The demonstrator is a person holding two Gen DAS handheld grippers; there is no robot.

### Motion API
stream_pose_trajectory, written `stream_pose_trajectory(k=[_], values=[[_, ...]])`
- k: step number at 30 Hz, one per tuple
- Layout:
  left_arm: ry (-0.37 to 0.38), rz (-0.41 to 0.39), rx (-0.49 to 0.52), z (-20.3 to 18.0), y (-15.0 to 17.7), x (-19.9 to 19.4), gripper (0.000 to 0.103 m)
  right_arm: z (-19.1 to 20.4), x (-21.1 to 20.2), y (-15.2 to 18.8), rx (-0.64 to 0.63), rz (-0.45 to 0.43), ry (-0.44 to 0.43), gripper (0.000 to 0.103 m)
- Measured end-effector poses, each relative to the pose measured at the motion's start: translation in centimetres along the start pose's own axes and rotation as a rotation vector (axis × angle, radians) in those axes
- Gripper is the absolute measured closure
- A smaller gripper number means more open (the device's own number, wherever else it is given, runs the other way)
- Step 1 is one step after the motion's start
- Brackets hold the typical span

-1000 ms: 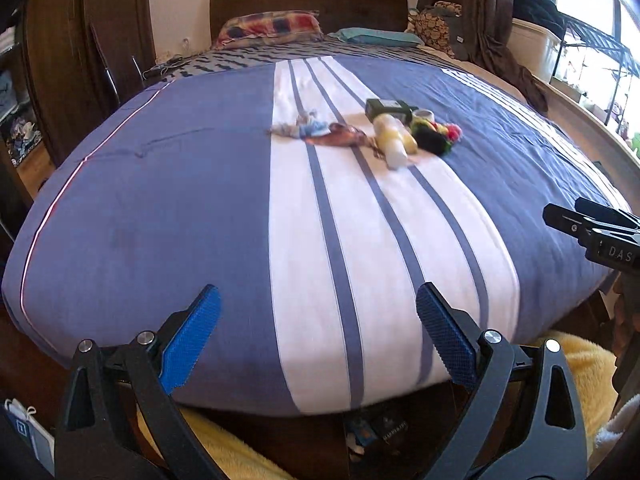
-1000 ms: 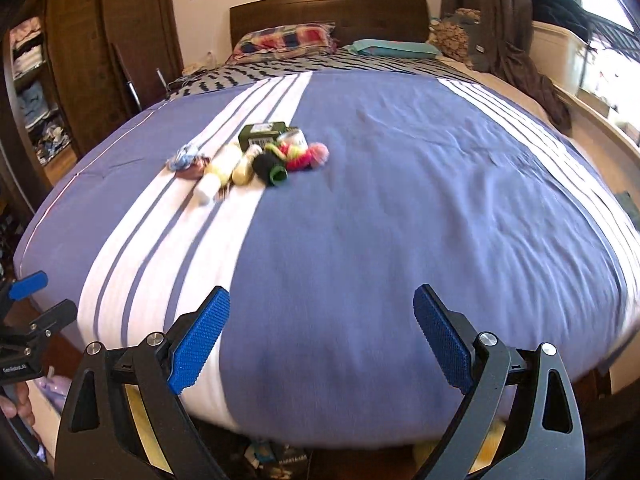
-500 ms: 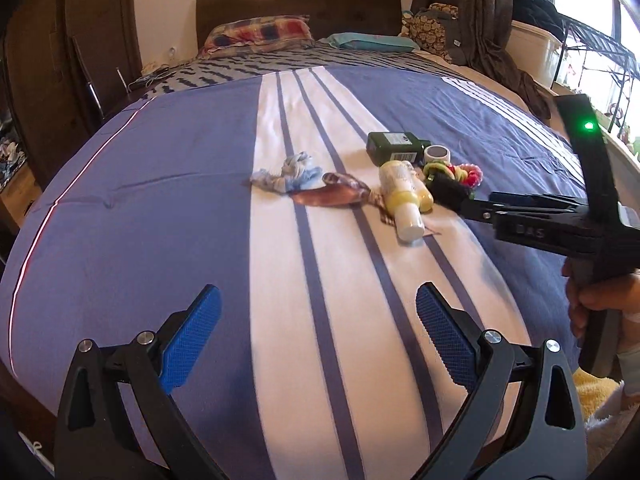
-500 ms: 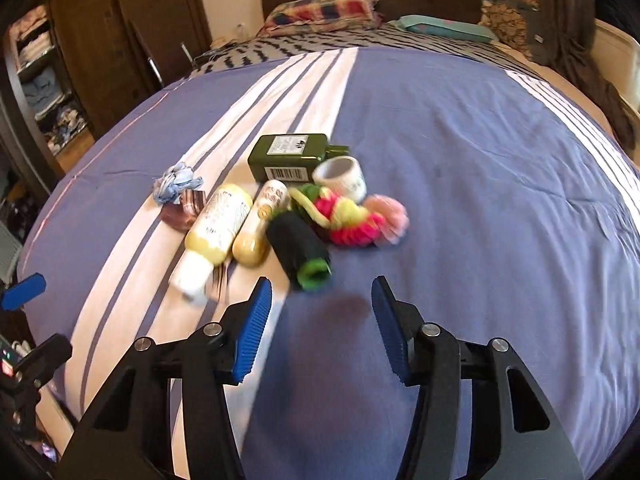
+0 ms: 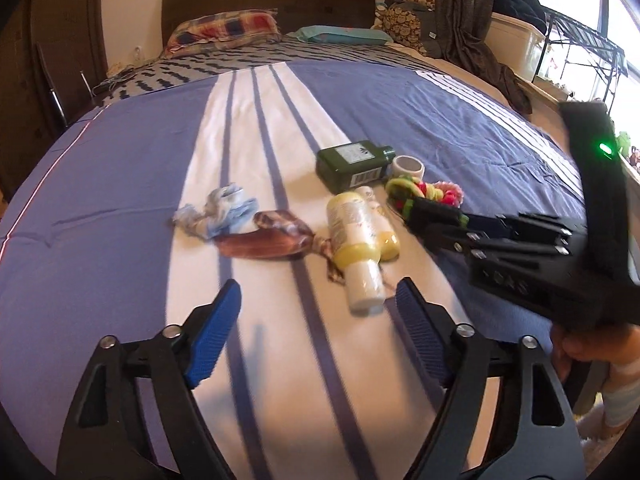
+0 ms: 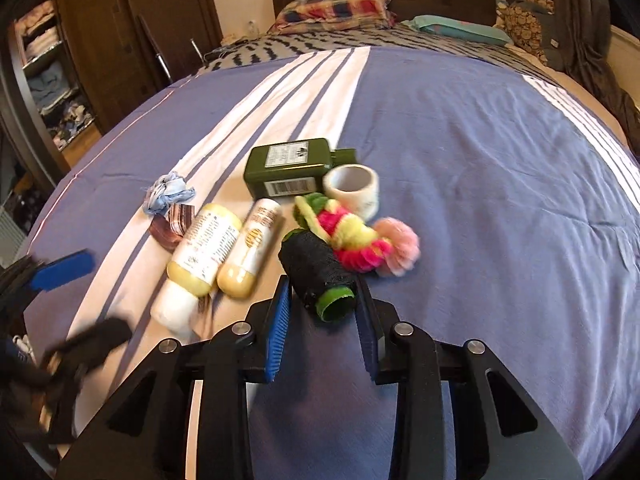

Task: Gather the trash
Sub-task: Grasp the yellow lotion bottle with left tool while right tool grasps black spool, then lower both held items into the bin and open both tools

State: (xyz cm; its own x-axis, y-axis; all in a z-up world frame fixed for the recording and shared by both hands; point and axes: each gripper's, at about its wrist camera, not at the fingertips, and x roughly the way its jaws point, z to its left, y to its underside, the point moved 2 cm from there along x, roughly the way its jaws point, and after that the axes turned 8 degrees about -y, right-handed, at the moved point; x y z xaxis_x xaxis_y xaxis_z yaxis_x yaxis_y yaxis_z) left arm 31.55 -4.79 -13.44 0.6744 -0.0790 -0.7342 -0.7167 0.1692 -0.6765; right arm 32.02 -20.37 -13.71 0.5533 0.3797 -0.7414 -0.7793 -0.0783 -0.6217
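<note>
Right hand-held gripper (image 6: 322,304): jaws narrowed but not seen to press, one blue pad on each side of the black spool with green core (image 6: 318,272); whether the pads touch its sides cannot be told. Spool: lies on the bed (image 6: 480,200), directly ahead of this gripper and between its fingers, long axis running roughly along the fingers and angled slightly leftward away, green end toward the camera. A squeeze across its width looks the fitting next move. Left hand-held gripper (image 5: 316,320): jaws spread wide, holding nothing, hovering above the white stripes; the large yellow bottle (image 5: 358,240) lies just ahead and slightly right of centre, white cap pointing toward the gripper, long axis nearly in line with the fingers. Right gripper is clearly the nearer to the spool. Neighbouring items: small yellow bottle (image 6: 252,252) beside the large one; green flat bottle (image 6: 292,168); white tape roll (image 6: 352,186); pink-and-yellow fuzzy piece (image 6: 356,240), touching the spool's far end; blue cloth scrap (image 6: 168,196); brown wrapper (image 5: 268,236).
</note>
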Motion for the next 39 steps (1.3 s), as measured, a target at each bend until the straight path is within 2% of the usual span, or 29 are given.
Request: stream_pose_trajectory(k=[4, 7, 10, 15, 18, 24, 29, 34, 39], values=[[0.029, 0.009, 0.005, -0.8, -1.1, 1.7, 0.052, -0.8, -1.5, 1.3, 0.016, -0.031, 0.008, 0.071], [0.038, 0.019, 0.004, -1.3, -2.0, 2.8, 0.060, -1.2, -2.5, 2.2, 0.019, -0.048, 0.017, 0.071], [0.040, 0.031, 0.013, -1.9, -2.4, 3.8, 0.061, -1.5, -2.9, 2.7, 0.025, -0.056, 0.010, 0.071], [0.047, 0.045, 0.005, -2.3, -3.1, 5.2, 0.070, -1.9, -3.6, 3.3, 0.035, -0.070, 0.009, 0.071], [0.041, 0.092, 0.007, -2.6, -3.1, 6.9, 0.069, -2.3, -3.8, 3.7, 0.047, -0.073, 0.007, 0.071], [0.036, 0.066, 0.013, -3.0, -3.1, 6.1, 0.073, -2.4, -4.7, 4.3, 0.052, -0.092, 0.020, 0.071], [0.031, 0.030, 0.026, -3.0, -2.9, 3.0, 0.073, -1.7, -6.6, 4.2, 0.041, -0.119, 0.037, 0.072], [0.029, -0.034, 0.025, -2.5, -2.0, -2.9, 0.073, 0.2, -9.9, 4.4, 0.018, -0.168, 0.052, 0.072], [0.005, -0.108, 0.032, -1.9, 0.3, -9.4, 0.073, 2.6, -14.1, 5.5, -0.002, -0.227, 0.076, 0.072]])
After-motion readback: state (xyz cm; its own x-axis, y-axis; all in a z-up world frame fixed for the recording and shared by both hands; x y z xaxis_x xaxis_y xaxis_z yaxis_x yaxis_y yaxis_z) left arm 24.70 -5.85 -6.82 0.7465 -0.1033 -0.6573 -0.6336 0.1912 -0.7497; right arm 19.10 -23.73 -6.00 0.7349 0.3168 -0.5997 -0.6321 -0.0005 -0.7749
